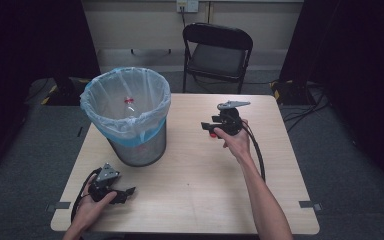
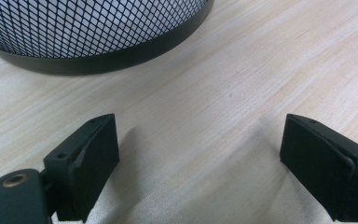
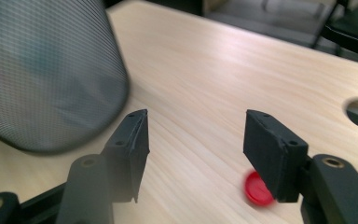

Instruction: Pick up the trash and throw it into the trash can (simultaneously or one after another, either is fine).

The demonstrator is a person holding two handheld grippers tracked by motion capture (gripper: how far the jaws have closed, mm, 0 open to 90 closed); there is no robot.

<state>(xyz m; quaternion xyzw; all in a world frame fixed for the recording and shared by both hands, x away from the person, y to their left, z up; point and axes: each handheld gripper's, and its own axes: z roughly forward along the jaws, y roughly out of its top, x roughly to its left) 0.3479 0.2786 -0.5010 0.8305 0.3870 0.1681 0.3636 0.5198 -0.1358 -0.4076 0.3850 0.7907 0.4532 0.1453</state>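
Red round plastic cap (image 3: 259, 187), small and flat, is lying on the light wooden table (image 1: 195, 175) right of centre, partly hiding behind one jaw of the right gripper (image 3: 193, 140) in the right gripper view. Going by size, the table is carrying a black wire-mesh wastebasket (image 1: 140, 145) lined with a clear bag edged in blue, standing at the far left; a clear bottle with a red cap (image 1: 129, 107) is lying inside it. Beyond the table's far edge a black folding chair (image 1: 217, 50) is standing. The right gripper (image 1: 211, 128) is hanging low over the table, its jaws standing partly apart with nothing pressed between them and the cap just beside one of them. The left gripper (image 1: 127, 192) is resting near the left front edge, its jaws (image 2: 200, 158) spreading wide over bare wood, close to the wastebasket's base (image 2: 98, 60).
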